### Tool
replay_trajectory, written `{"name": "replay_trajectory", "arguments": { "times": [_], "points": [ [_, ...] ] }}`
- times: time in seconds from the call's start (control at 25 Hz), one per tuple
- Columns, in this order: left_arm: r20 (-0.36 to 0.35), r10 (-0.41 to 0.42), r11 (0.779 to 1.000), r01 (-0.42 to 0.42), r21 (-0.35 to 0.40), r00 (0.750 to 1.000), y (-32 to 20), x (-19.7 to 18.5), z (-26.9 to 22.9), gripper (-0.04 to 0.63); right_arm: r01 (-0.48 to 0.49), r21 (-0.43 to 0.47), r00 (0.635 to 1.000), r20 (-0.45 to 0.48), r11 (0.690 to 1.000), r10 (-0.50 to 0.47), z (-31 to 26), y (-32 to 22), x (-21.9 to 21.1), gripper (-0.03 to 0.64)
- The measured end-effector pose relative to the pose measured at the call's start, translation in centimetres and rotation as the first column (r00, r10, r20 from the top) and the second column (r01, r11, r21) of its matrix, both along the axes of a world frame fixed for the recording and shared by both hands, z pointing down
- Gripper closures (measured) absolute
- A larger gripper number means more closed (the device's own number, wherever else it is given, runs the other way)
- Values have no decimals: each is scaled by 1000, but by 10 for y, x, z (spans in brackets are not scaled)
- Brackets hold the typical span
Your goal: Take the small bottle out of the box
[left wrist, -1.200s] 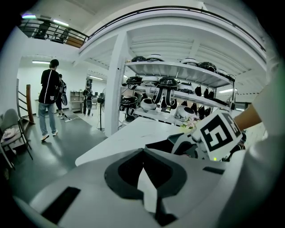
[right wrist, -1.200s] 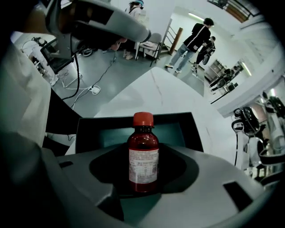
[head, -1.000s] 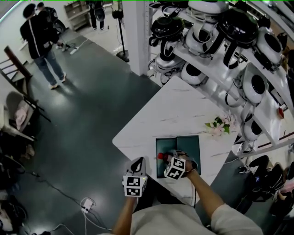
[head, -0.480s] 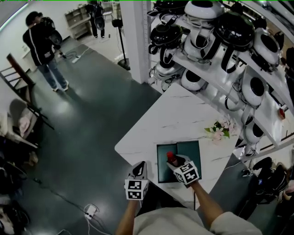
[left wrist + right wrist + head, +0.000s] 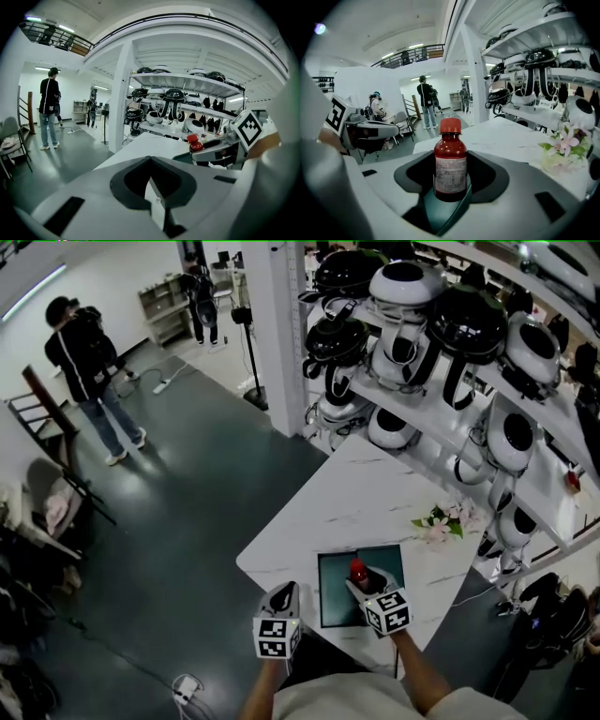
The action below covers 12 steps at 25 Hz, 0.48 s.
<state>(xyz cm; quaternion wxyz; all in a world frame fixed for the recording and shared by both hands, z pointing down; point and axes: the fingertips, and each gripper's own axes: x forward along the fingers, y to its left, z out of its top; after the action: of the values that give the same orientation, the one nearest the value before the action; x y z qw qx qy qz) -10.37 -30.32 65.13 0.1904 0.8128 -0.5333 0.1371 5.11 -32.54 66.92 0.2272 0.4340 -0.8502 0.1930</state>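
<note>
A small dark-red bottle with a red cap stands upright between the jaws of my right gripper, which is shut on its body. It hangs just above the open dark-green box near the front edge of the white marble table. In the right gripper view the bottle fills the middle, with the box's teal inside below it. My left gripper hovers off the table's front-left edge, jaws together and empty. The left gripper view looks sideways at the bottle.
A spray of pink flowers lies on the table behind the box. Shelves of black and white helmet-like units rise along the table's right. A white pillar stands behind. A person stands far left on the dark floor.
My right gripper has raised the bottle out of the box and turned it from leaning left to upright. The left gripper has stayed by the table edge.
</note>
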Motion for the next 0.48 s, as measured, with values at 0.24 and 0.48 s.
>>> {"name": "replay_trajectory", "arguments": {
  "times": [0.24,0.48],
  "points": [
    [5,11,997,-11,72,1000,-9,6,-35,577,-4,103,1000,6,995,4,-43,-14,8,382],
    [21,17,991,-20,135,1000,-13,13,-63,577,-21,187,1000,9,982,20,-78,-19,22,382]
  ]
}}
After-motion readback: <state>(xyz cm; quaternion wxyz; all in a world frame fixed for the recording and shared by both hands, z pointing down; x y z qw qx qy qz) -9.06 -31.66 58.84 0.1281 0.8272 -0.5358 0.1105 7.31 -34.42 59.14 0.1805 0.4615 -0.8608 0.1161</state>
